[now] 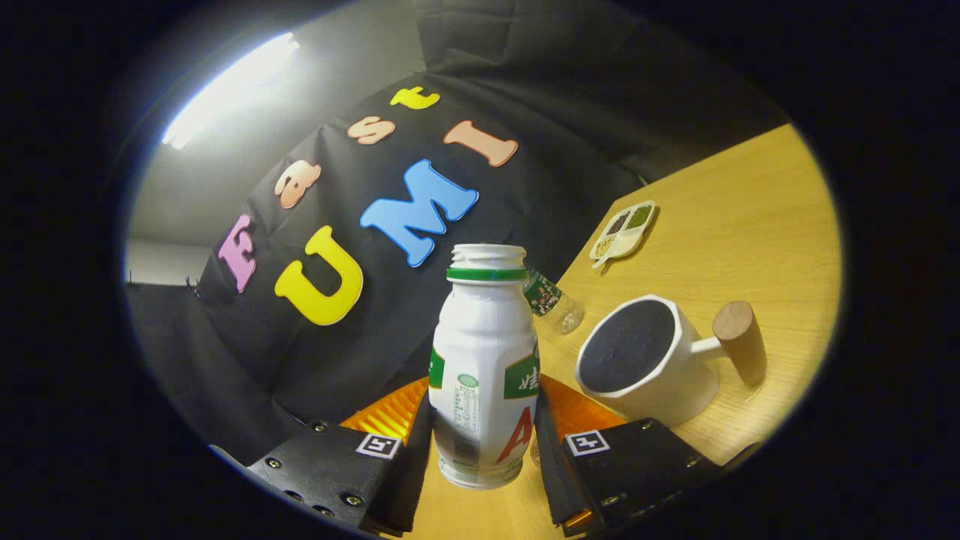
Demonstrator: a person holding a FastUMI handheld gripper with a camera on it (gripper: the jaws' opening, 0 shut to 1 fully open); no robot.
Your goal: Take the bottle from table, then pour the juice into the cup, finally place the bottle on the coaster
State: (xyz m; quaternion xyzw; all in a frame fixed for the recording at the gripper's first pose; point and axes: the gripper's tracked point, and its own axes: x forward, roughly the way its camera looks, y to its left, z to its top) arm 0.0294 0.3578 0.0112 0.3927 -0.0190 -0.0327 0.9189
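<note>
Clenched on the uncapped bottle just beside the cup, the gripper could, I judge, slop juice onto the table if tilted hastily.

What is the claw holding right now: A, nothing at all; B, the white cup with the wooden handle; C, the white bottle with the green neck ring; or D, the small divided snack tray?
C: the claw is shut on the white bottle, both fingers pressing its sides, while the cup stands apart on the table.
</note>
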